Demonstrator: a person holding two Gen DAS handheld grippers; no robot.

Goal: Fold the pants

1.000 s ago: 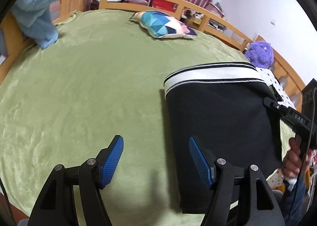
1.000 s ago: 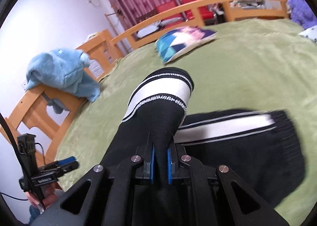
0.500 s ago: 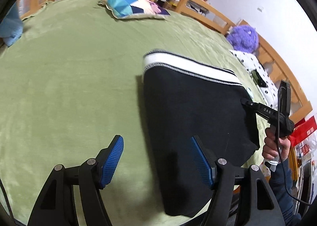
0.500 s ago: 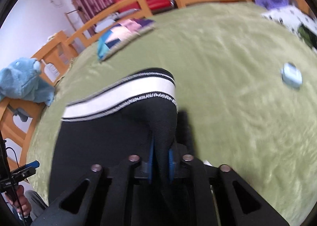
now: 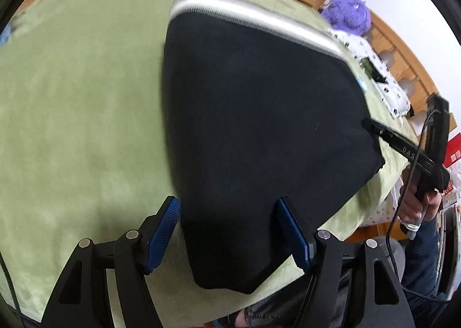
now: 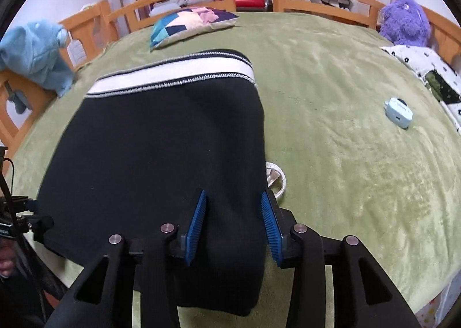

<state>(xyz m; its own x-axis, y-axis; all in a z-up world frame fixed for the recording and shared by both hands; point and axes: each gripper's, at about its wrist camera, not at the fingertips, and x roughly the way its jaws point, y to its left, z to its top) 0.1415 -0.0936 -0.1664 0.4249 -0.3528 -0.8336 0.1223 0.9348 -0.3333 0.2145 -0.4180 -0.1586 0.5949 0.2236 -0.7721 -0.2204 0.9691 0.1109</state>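
A green fleece blanket point(image 6: 331, 103) is covering the wooden-railed bed, with a patchwork pillow point(image 6: 190, 24) lying far ahead of both tongs. The pants point(image 6: 161, 149), black knit with a white striped waistband, are lying folded flat, their waistband edge at the far end. The right tongs point(image 6: 233, 224) are standing open, straddling the near right corner. The left tongs point(image 5: 227, 235) are gaping wider over the near left edge, gripping nothing. Both look equally near.

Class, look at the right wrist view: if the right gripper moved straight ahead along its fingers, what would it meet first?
Probably the folded black pants: the open right gripper already straddles their near edge, pointing along them toward the white waistband. Depth is uncertain.
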